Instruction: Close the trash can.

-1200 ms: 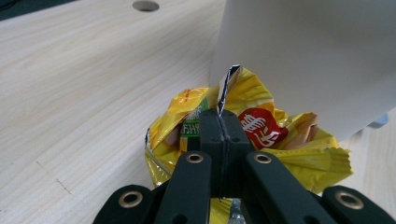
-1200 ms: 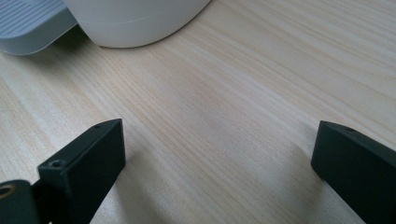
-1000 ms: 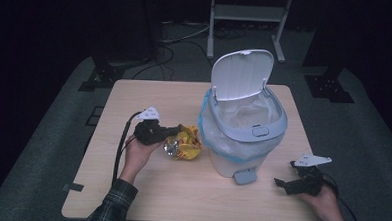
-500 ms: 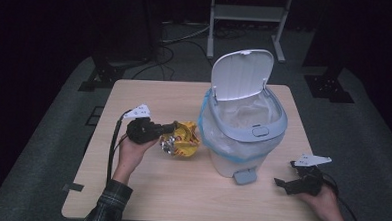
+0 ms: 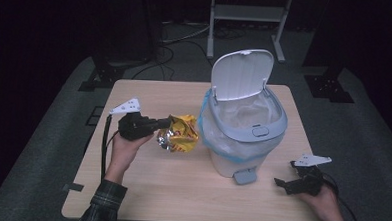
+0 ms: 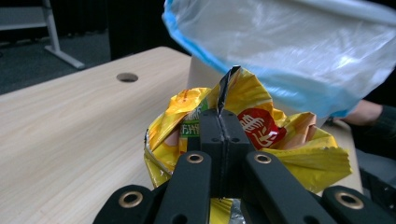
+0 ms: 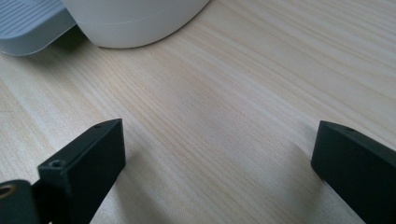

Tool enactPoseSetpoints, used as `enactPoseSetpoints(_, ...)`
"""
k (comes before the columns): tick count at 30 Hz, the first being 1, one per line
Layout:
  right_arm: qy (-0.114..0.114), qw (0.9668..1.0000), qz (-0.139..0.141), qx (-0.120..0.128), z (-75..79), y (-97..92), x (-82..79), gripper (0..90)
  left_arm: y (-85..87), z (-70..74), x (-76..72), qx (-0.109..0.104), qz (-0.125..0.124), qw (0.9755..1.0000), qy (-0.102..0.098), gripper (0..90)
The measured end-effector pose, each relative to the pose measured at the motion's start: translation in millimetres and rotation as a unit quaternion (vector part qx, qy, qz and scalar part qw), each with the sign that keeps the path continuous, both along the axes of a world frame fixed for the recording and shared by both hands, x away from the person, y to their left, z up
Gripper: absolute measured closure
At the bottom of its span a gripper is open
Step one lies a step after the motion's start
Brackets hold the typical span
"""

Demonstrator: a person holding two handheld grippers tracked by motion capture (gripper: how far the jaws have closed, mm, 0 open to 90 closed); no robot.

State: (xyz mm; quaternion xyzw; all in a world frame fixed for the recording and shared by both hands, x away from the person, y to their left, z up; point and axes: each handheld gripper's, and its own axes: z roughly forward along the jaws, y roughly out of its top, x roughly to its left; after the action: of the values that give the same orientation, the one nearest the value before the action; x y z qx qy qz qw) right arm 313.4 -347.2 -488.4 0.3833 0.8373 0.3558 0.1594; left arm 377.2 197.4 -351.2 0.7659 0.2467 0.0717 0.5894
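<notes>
Left hand-held gripper (image 5: 162, 123) pinches the crumpled yellow snack bag (image 5: 179, 134), whose torn edge points up beside the open bin (image 5: 247, 123). Right hand-held gripper (image 5: 287, 180) rests wide open, empty, on the tabletop (image 5: 180, 185).

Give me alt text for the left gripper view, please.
The left gripper has its black jaws shut on a crumpled yellow snack bag, held beside a white bin lined with a blue-edged plastic bag, above a wooden table.
</notes>
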Motion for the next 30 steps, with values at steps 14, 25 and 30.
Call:
enactPoseSetpoints(14,0.000,1.0000,0.000,0.000,0.0,0.0,0.0,2.0,5.2,24.4,-8.9,-0.041,-0.014,0.9990,-0.014,90.0)
enactPoseSetpoints(25,0.000,1.0000,0.000,0.001,0.0,0.0,0.0,2.0,4.7,48.8,-13.9,-0.073,-0.033,0.9963,-0.032,90.0)
enactPoseSetpoints(30,0.000,1.0000,0.000,0.000,0.0,0.0,0.0,2.0,1.9,62.1,-16.3,-0.088,-0.044,0.9942,-0.042,90.0)
